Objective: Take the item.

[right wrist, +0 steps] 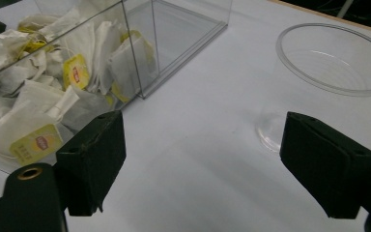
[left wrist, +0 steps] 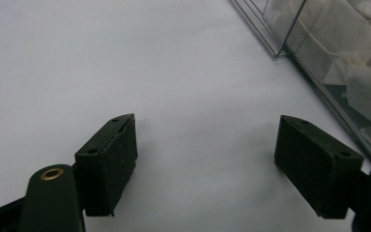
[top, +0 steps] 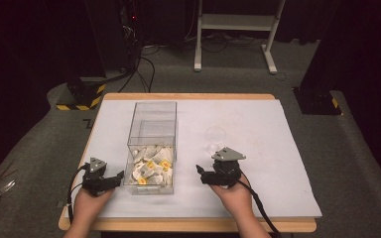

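1. Sitting between the two hands, the clear box (top: 151, 148) runs lengthwise away from the person, with its near compartment full of tea bags (top: 151, 171) and its far compartment bare.
2. Flanking that near compartment, the left tool (top: 120, 175) points rightward at the box's left wall, while the right tool (top: 198, 170) points leftward toward its right wall; both rest low over the surface (top: 258, 148).
3. Judging by the gap, the left tool is the closer one: in the left gripper view the box wall (left wrist: 319, 72) runs just beside its right jaw, with bare surface between the jaws.
4. Both tools are released: the jaws of each stand wide apart and nothing lies between them.
5. Seen from the right gripper view, the tea bags (right wrist: 53, 111) lie ahead and to the left behind the clear wall, and the clear plastic cup (right wrist: 328, 63) stands upright ahead and to the right, just beyond that tool.
6. Reaching the bags probably means coming over the open top of the box, since its walls block a level approach; the cup lies nearer the right hand (top: 235, 193), so a bag would likely travel rightward to it.
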`<state>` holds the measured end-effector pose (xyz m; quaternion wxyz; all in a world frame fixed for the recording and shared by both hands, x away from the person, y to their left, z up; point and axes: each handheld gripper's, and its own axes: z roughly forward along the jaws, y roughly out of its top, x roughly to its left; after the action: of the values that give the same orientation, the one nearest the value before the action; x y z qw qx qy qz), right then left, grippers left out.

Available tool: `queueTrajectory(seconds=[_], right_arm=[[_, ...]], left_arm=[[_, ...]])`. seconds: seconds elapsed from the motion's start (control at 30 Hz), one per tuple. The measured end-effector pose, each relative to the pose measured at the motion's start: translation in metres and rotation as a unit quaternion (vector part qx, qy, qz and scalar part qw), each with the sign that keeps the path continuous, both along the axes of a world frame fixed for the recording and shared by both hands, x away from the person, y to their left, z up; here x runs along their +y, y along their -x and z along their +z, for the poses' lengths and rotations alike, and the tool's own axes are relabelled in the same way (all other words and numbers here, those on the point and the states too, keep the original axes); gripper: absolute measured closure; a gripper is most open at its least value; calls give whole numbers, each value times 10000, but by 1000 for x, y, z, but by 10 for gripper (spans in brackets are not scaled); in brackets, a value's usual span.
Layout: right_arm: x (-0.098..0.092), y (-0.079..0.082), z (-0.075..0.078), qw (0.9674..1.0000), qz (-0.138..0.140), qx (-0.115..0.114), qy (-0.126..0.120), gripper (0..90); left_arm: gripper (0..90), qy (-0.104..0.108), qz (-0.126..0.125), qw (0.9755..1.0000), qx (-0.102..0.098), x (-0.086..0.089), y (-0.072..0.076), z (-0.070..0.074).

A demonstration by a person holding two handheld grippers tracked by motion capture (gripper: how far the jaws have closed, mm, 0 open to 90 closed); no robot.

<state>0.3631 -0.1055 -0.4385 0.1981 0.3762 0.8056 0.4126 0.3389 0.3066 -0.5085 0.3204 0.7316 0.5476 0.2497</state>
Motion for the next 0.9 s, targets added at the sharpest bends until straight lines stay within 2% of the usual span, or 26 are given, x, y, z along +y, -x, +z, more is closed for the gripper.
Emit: queueTrajectory(seconds=[0.2, 0.33, 0.57, 0.9], right_arm=[[8, 2, 5, 9999, 118, 9, -66, 197], [13, 1, 8, 9994, 281, 124, -130, 219], [26, 5, 14, 9988, 465, -28, -134, 231], [47, 12, 25, 9967, 783, -114, -153, 263]], left_arm=[[233, -10, 1, 10000, -4, 0, 0, 0], [233, -24, 2, 10000, -8, 0, 0, 0], [233, -18, 12, 10000, -12, -1, 0, 0], [233, -14, 15, 10000, -10, -1, 0, 0]])
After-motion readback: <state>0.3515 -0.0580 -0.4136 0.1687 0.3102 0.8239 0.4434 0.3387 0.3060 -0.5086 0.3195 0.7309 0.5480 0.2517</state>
